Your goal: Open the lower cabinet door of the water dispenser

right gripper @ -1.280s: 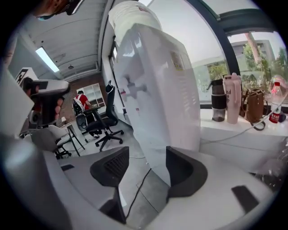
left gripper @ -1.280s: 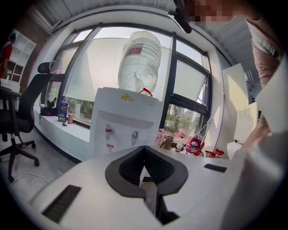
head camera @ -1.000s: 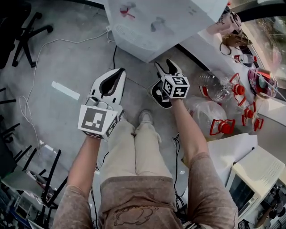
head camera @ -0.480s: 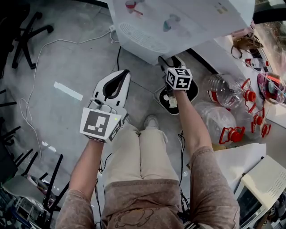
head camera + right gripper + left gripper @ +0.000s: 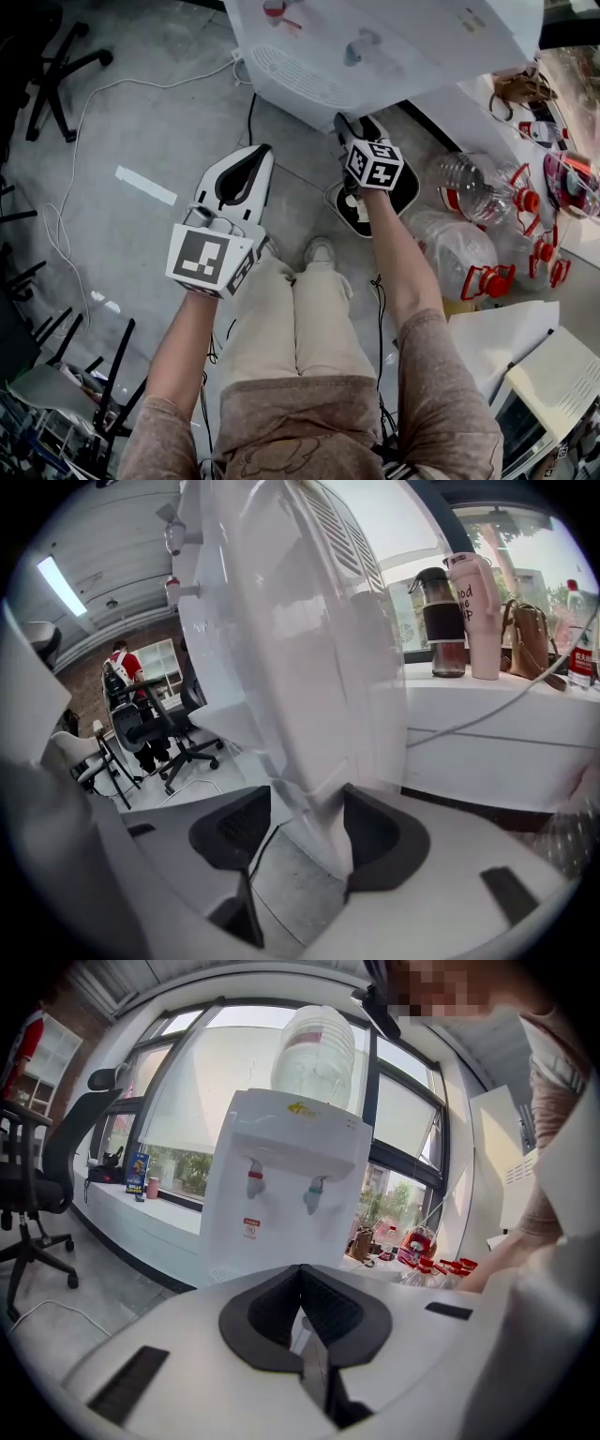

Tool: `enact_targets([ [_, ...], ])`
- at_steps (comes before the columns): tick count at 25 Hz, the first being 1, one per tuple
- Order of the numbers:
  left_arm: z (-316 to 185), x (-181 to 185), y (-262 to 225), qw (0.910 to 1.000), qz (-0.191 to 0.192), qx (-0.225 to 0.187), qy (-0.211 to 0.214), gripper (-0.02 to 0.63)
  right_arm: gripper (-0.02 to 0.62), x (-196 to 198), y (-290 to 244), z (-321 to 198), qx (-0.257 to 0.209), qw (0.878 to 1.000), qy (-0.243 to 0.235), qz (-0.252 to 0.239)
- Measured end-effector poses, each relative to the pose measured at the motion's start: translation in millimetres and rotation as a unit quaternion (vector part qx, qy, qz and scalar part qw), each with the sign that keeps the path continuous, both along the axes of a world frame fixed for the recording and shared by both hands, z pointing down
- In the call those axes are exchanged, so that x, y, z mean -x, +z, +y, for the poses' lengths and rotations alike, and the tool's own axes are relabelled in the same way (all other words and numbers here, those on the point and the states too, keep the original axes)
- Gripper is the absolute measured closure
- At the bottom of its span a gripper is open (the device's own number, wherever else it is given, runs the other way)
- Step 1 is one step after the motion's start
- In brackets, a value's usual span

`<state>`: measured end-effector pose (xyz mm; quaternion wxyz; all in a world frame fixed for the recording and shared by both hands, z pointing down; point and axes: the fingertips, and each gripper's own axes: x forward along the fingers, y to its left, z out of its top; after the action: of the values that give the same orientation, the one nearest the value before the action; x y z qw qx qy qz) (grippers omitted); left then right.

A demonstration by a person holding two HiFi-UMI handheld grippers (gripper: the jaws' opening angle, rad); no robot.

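Note:
The white water dispenser [image 5: 375, 56] fills the top of the head view, with a big bottle on top in the left gripper view [image 5: 281, 1194]. My right gripper [image 5: 354, 122] is down at its lower near corner. In the right gripper view the jaws [image 5: 305, 803] straddle that corner edge of the dispenser [image 5: 300, 686]. They have just been closing; the right pad [image 5: 370, 836] lies against the edge, while a gap of floor shows beside the left pad. My left gripper [image 5: 261, 150] hangs left of it over the floor, shut and holding nothing, pointing at the dispenser [image 5: 300, 1274].
Plastic water bottles with red handles [image 5: 469, 187] lie right of the dispenser. A black flat object [image 5: 349, 208] sits under my right forearm. A white cable [image 5: 112, 89] and a chair base [image 5: 56, 66] are on the floor at left. Cups [image 5: 473, 616] stand on the sill.
Both grippers moved forward toward the dispenser's base, the right one reaching its lower corner. Over the last half second they have stayed nearly still.

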<state>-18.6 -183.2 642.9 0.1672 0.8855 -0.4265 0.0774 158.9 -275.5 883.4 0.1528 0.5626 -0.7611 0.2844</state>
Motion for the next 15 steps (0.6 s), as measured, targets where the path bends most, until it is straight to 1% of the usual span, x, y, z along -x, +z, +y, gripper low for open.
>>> enact_targets([
  [3,0,1,0,1.0,0.004,0.007,-0.005,0.594,0.356,3,-1,2,0.007,1.0,0.009,-0.006],
  [9,0,3,-1,0.9998,0.01,0.011,-0.01,0.594,0.354,7,-1,5,0.021,1.0,0.014,0.002],
  [11,1,3,-1,0.9999,0.009,0.012,-0.009,0.594,0.403,9,0,15,0.022,1.0,0.009,0.014],
  [12,2,3,-1,0.9999,0.008,0.011,-0.008,0.594,0.417,12,1,22,0.022,1.0,0.003,0.019],
  [15,3,5,-4,0.9999,0.005,0.012,-0.008,0.594,0.417,22,2,38,0.027,0.999,-0.013,0.019],
])
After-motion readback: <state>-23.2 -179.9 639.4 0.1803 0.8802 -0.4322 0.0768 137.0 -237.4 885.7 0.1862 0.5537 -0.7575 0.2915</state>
